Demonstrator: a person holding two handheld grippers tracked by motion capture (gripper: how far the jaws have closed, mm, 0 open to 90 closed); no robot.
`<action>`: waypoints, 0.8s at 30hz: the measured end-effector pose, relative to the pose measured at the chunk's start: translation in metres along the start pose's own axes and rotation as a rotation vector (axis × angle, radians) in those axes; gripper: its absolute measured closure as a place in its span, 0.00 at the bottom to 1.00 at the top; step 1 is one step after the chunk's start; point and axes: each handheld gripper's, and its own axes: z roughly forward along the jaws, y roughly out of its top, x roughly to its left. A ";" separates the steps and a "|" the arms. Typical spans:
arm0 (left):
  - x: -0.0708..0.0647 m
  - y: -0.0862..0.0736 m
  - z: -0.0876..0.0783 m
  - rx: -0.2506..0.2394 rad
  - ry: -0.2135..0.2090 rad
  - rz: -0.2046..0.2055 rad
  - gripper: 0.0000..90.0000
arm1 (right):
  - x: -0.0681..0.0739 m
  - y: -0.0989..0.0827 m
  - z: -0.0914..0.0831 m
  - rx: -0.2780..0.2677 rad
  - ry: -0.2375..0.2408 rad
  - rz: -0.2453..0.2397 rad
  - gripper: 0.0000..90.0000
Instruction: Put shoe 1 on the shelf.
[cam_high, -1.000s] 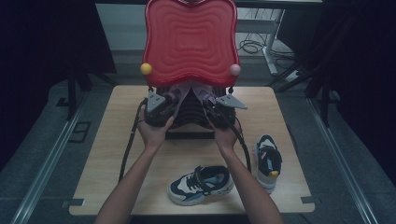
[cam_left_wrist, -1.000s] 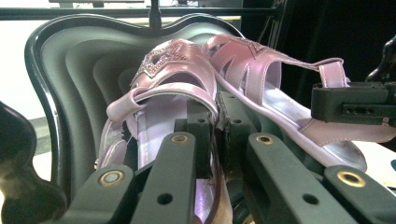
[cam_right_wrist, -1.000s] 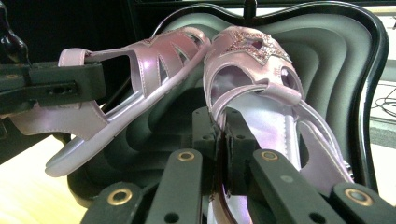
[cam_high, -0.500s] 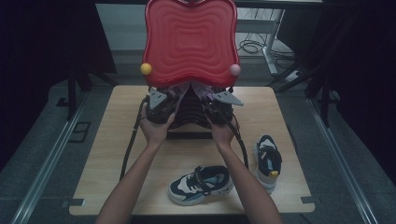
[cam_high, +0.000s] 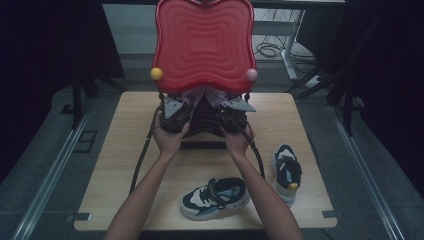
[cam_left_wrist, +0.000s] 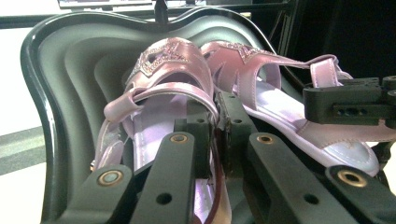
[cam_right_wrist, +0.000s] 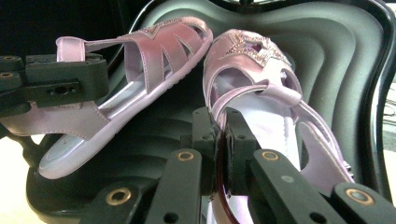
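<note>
A red wavy-edged tray (cam_high: 202, 45) stands tipped up on the table's far side, its underside toward the high view. My left gripper (cam_high: 175, 114) and right gripper (cam_high: 231, 112) grip its near rim, one at each side. In the left gripper view my gripper (cam_left_wrist: 217, 126) is shut on the thin dark-red rim, and a pink sandal (cam_left_wrist: 163, 60) lies just beyond it in the tray (cam_left_wrist: 70, 70). In the right gripper view my gripper (cam_right_wrist: 219, 135) is shut on the rim too. A second pink sandal (cam_right_wrist: 144, 60) lies tilted beside the first sandal (cam_right_wrist: 252, 60).
Two dark blue and white sneakers lie on the wooden table (cam_high: 125, 165): one sneaker (cam_high: 215, 197) near the front edge, the other sneaker (cam_high: 287, 172) at the right. A yellow knob (cam_high: 156, 73) and a pink knob (cam_high: 251, 74) stick out of the tray's underside. Cables trail back from both grippers.
</note>
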 end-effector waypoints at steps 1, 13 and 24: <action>0.000 -0.001 0.000 0.003 -0.001 -0.001 0.93 | 0.000 0.000 0.000 0.001 -0.001 -0.001 0.94; -0.001 -0.009 0.003 0.042 -0.022 -0.009 0.76 | 0.003 -0.005 0.002 0.071 0.037 -0.013 0.82; 0.004 -0.009 -0.004 0.042 -0.066 -0.038 0.59 | -0.001 -0.004 -0.008 0.069 0.073 0.001 0.73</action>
